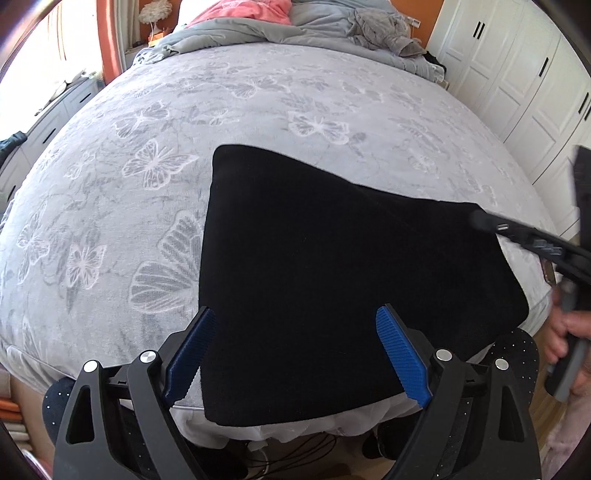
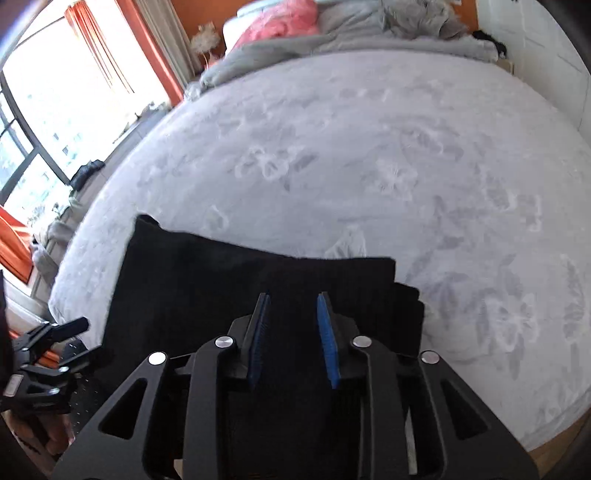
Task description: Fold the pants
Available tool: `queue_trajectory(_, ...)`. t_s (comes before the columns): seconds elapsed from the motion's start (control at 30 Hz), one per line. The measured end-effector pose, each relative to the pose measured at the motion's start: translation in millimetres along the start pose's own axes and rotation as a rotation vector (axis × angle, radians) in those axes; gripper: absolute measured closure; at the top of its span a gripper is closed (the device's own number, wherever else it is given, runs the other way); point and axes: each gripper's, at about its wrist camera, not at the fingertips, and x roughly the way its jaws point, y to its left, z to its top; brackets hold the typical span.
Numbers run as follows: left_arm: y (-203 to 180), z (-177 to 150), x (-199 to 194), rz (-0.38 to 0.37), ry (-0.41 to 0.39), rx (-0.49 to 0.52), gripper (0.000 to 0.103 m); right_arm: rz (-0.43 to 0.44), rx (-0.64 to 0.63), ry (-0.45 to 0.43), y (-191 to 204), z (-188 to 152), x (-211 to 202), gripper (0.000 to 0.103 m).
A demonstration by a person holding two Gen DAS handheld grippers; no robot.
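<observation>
Black pants (image 1: 332,266) lie folded into a compact block at the near edge of the bed (image 1: 184,129). My left gripper (image 1: 295,317) hangs above their near part, blue pads wide apart, empty. The right gripper (image 1: 487,221) reaches in from the right at the pants' far right corner. In the right wrist view the pants (image 2: 221,280) lie under my right gripper (image 2: 293,299), whose blue pads stand apart with a clear gap, holding nothing. The left gripper (image 2: 70,326) shows at the left edge there.
A grey butterfly-patterned cover spans the bed. A grey duvet (image 1: 280,29) and a pink cloth (image 1: 255,11) are heaped at the head. White wardrobe doors (image 1: 524,81) stand to the right, a window with orange curtains (image 2: 88,37) to the left.
</observation>
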Motion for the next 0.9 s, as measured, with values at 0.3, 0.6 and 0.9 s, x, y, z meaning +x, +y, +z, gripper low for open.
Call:
queue_trajectory(0.3, 5, -3, 17, -0.006, 0.051, -0.026, 0.017, -0.054, -0.004, -0.048, 14, -16, -30, 0.082)
queue_trajectory(0.6, 0, -7, 17, 0.024, 0.039, -0.010, 0.017, -0.150, -0.001, -0.088, 19, -47, -67, 0.063)
queue_trajectory(0.9, -1, -11, 21, 0.053, 0.046, -0.018, 0.017, -0.139, 0.081, -0.017, 0, -77, -52, 0.051)
